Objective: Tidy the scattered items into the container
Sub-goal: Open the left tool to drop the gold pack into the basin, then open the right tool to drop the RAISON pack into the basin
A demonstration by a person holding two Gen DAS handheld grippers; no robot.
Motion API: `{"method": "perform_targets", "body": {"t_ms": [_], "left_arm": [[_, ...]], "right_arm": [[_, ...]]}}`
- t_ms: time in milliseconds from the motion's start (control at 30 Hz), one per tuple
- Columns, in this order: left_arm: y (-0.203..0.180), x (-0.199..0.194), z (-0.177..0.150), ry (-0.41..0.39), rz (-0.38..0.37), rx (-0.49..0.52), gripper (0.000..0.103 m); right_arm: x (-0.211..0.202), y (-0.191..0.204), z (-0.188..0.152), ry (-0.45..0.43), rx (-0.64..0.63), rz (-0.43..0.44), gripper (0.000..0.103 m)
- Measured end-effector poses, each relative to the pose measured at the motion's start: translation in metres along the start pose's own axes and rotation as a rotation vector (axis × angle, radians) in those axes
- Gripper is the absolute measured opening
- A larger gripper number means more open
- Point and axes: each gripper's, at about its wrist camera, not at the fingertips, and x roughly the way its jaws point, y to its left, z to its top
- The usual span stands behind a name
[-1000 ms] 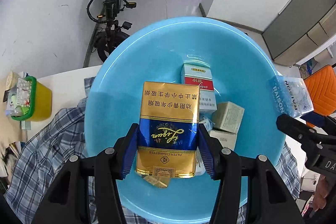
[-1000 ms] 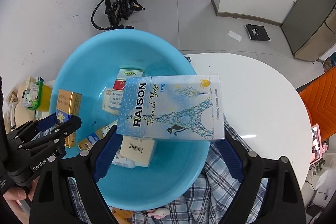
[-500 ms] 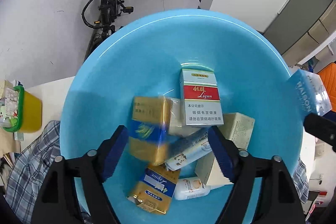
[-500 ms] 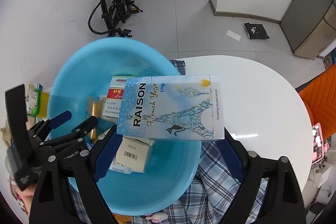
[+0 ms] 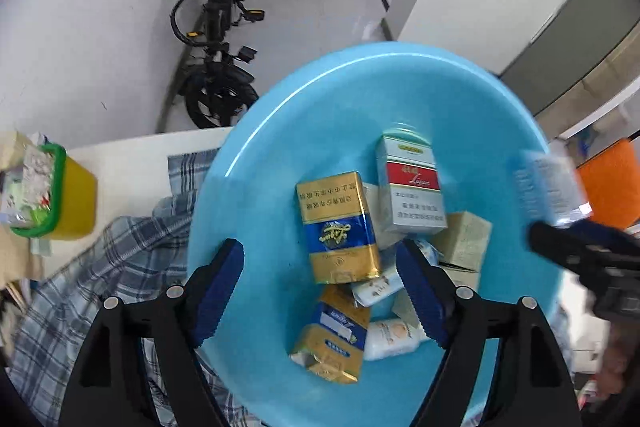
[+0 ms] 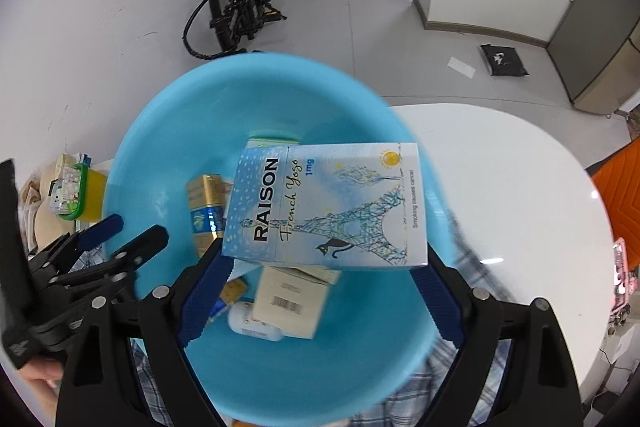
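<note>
At far left a yellow bin (image 5: 74,203) stands on the white table (image 6: 520,187), near the blue basin (image 5: 256,187), which sits on a plaid cloth (image 5: 100,267). The left gripper (image 5: 320,287) hangs steeply over the basin, jaws apart and empty, above the gold-and-blue pack (image 5: 338,227) lying among other boxes. To the right, the right gripper (image 6: 320,291) clamps the pale-blue RAISON carton (image 6: 328,205) flat above the basin's near-right rim.

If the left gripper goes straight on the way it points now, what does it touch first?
Probably the gold and blue pack lying in the blue basin, right between the open left gripper's fingers. Depth is hard to judge.
</note>
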Motion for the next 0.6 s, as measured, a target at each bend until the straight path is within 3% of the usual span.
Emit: {"method": "perform_targets", "body": {"t_ms": [100, 333, 600], "left_arm": [[0.008, -0.013, 0.0, -0.008, -0.005, -0.026, 0.081], [0.014, -0.046, 0.007, -0.063, 0.039, 0.004, 0.081], [0.032, -0.047, 0.0, -0.048, 0.077, -0.021, 0.081]], "right_arm": [[0.014, 0.011, 0.0, 0.017, 0.0, 0.034, 0.088], [0.038, 0.024, -0.008, 0.044, -0.017, 0.02, 0.088], [0.041, 0.019, -0.011, 0.043, -0.001, -0.012, 0.088]]}}
